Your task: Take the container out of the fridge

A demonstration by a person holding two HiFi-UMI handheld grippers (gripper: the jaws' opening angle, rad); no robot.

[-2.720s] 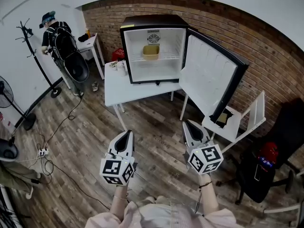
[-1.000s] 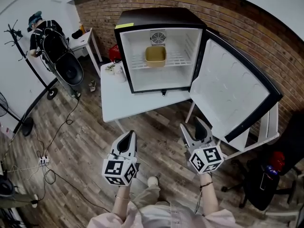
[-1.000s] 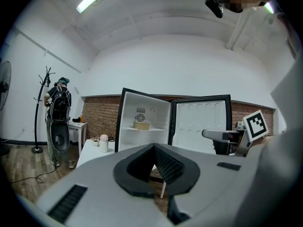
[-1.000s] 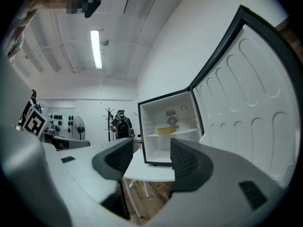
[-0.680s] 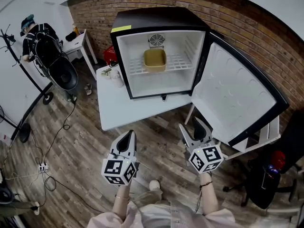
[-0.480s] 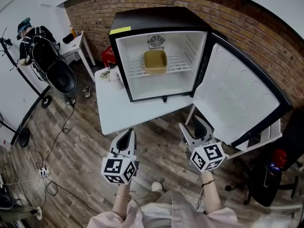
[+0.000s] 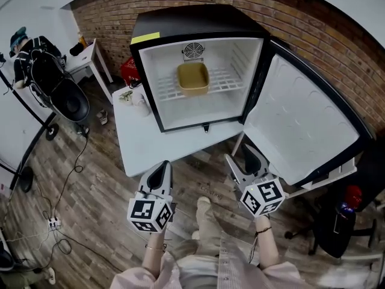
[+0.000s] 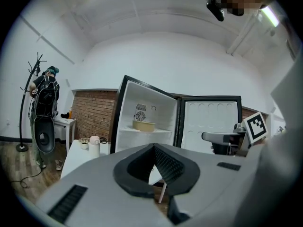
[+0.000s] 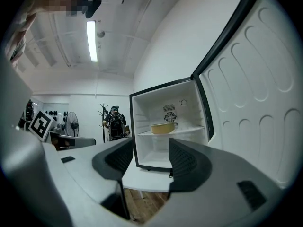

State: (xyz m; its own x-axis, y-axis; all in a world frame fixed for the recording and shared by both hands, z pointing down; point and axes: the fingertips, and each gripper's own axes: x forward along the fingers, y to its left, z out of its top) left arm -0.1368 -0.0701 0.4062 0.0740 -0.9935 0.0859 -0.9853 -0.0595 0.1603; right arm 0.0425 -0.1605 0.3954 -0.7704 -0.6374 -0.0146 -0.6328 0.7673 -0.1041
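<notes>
Red-brown brick wall [image 7: 301, 17] at the back, meeting a plain white wall [image 7: 30, 5] on the left. Underfoot, grey-brown wood-plank floor [image 7: 90, 191], crossed by thin black cables [image 7: 78, 161] running to a power strip [image 7: 53, 223]. 2 white tables: a larger table [image 7: 138, 149] in the middle, a small side table [image 7: 81, 53] in the far left corner against the brick. Black coat stand [image 8: 22, 122] by the white wall. Dark chair [image 7: 331, 233] at the right edge. Overhead, white ceiling with 1 long strip light [image 9: 91, 40], lit.
</notes>
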